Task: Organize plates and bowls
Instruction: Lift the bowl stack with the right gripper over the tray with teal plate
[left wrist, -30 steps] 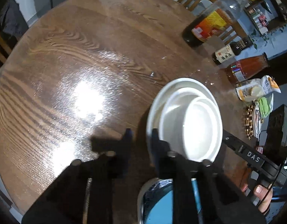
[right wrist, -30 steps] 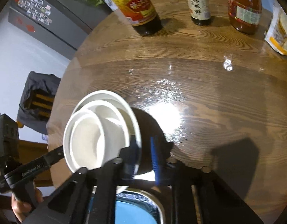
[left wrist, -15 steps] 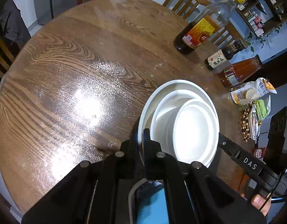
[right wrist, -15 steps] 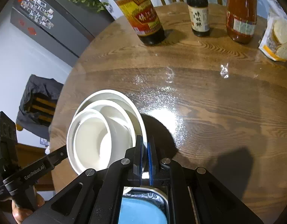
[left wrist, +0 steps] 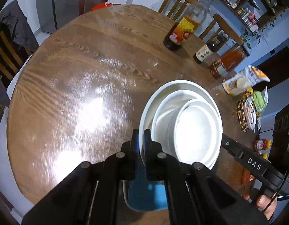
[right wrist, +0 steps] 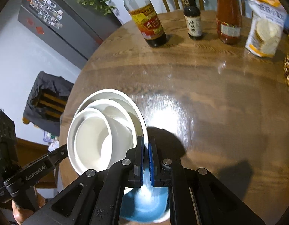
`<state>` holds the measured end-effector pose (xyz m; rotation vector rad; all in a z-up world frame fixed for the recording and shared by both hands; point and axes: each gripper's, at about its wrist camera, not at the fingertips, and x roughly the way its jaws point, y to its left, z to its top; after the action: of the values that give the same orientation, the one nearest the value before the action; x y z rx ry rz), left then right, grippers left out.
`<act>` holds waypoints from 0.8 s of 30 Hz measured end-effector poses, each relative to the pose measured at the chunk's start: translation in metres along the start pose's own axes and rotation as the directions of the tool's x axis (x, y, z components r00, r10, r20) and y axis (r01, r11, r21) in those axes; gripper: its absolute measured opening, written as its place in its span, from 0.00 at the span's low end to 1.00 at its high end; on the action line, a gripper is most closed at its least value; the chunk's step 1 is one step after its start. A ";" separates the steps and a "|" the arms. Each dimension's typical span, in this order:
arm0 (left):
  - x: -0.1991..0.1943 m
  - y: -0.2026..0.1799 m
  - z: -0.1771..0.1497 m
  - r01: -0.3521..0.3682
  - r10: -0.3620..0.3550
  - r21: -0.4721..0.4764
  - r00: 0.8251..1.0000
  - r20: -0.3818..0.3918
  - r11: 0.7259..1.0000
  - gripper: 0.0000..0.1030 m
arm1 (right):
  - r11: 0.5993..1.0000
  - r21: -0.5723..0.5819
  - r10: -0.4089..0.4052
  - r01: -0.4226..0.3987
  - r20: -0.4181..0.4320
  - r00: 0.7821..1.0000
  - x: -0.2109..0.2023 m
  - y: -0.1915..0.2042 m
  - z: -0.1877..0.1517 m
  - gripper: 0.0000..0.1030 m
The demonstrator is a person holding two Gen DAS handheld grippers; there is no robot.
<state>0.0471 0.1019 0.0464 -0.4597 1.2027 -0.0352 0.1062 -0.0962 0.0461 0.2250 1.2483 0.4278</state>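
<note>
I see my left gripper (left wrist: 141, 137) pointing steeply down, its jaws closed on the rim of the plate (left wrist: 150, 101). My right gripper (right wrist: 146, 146) pinches the opposite rim in the same way. A hand (right wrist: 22, 211) holds each handle.

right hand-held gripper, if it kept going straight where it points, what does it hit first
Likely the bare wooden table just beyond the largest white bowl, whose rim the right hand-held gripper is clamped on. Depth is unclear.
</note>
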 end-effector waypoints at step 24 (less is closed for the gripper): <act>0.017 0.008 -0.067 -0.098 0.098 -0.057 0.995 0.003 0.994 0.01 | 1.000 -0.027 -0.006 0.004 -0.072 0.997 0.019 -0.021 -0.057 0.08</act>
<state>-0.0090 0.0827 0.0094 -0.4497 1.2213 0.0850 0.0609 -0.1106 0.0035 0.1851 1.3128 0.4518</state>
